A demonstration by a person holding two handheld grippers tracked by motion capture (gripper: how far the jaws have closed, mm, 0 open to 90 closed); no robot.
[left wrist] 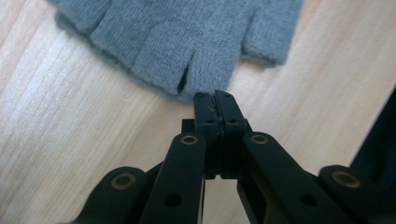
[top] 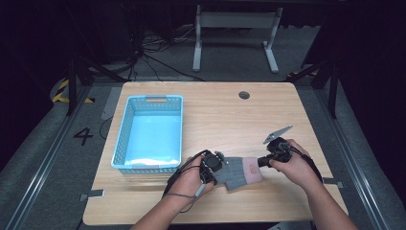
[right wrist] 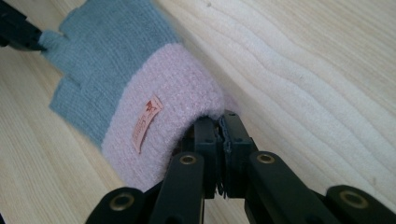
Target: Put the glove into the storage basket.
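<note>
Grey knitted fingerless glove with pink cuff (top: 242, 172) lies stretched flat: my left gripper (top: 216, 165) pinches a fingertip, right gripper (top: 263, 161) clamps the cuff, blue plastic basket (top: 125, 134) waiting left.

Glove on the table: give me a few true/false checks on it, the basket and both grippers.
1. The glove lies inside the blue basket. False: it lies on the table, right of the basket.
2. The right gripper is shut on the glove's pink cuff. True.
3. The left gripper stands wide open. False: its jaws are shut, at a grey fingertip of the glove.
4. The cuff carries a small label. True.
5. The glove is red. False: grey with a pink cuff.
</note>
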